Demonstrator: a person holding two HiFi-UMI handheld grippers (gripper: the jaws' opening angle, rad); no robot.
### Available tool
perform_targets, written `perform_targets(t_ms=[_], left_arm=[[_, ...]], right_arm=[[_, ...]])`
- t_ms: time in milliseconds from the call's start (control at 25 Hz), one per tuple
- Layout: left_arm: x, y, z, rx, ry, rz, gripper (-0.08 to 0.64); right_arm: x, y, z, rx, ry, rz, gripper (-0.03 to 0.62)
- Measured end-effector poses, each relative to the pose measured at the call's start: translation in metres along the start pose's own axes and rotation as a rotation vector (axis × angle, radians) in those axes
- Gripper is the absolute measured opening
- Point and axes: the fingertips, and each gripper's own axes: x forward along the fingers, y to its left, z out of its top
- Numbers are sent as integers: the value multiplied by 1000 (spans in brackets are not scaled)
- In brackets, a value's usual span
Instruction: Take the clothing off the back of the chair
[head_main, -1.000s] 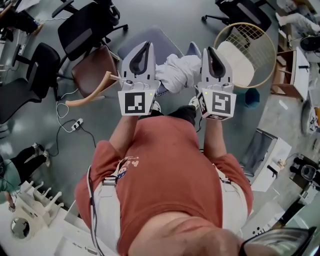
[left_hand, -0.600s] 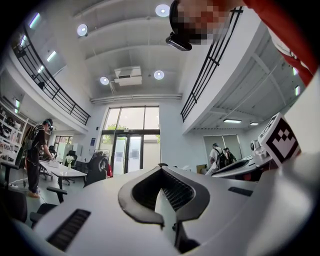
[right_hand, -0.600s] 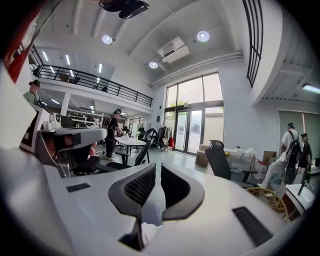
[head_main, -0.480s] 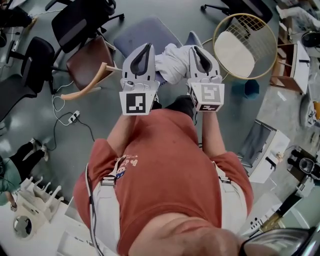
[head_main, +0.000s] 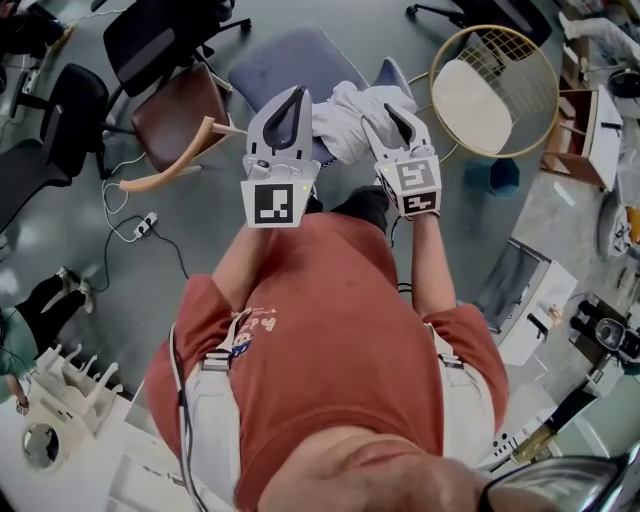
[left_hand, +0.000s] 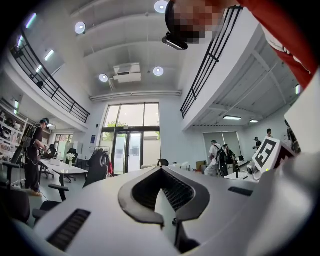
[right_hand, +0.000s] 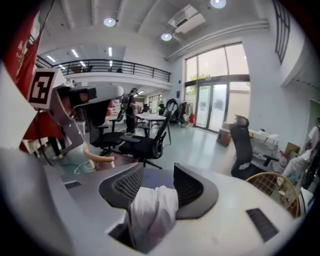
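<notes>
Right hand-held gripper (head_main: 398, 115) opening around the clothing (head_main: 350, 115)
Head view: white clothing bunched at 12 o'clock, above the blue chair (head_main: 285, 65), with the left hand-held gripper (head_main: 297, 95) just beside it at 9. Left gripper view: jaws pressed together. Right gripper view: jaws just been opening, half spread, clothing draped between.

The right tongs (head_main: 390, 115) have dipped. A second ago they lay nearly flat beside the left tongs (head_main: 296, 100); now their nose slants down toward the blue-grey chair seat (head_main: 285, 65) and their marker cube (head_main: 414, 186) tips up. They have also drawn in closer to the left pair. Their jaws, pinched together before, have just been opening, and the white clothing (head_main: 350, 110) hangs slack in the gap between them.
</notes>
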Motion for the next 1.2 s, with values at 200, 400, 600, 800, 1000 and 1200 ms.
perform_targets(t_ms=[200,400,600,800,1000,1200], left_arm=[[-1,4,-4,-9,3,8,14],[-6,6,-4,-16,-5,13,14],[-10,8,-9,-25,-3,12,14],[-7,6,-9,-38,5,5,14],[-7,10,-8,-36,4,10,14],[-4,10,-7,-51,4,13,14]], right_arm=[[13,43,-53,-210,256,243,321],[15,56,-81,-354,402,289,366],[22,54,-102,-455,489,278,385],[29,44,-110,-484,549,294,390],[38,38,-122,-568,608,303,393],[48,37,-125,-601,583,301,393]])
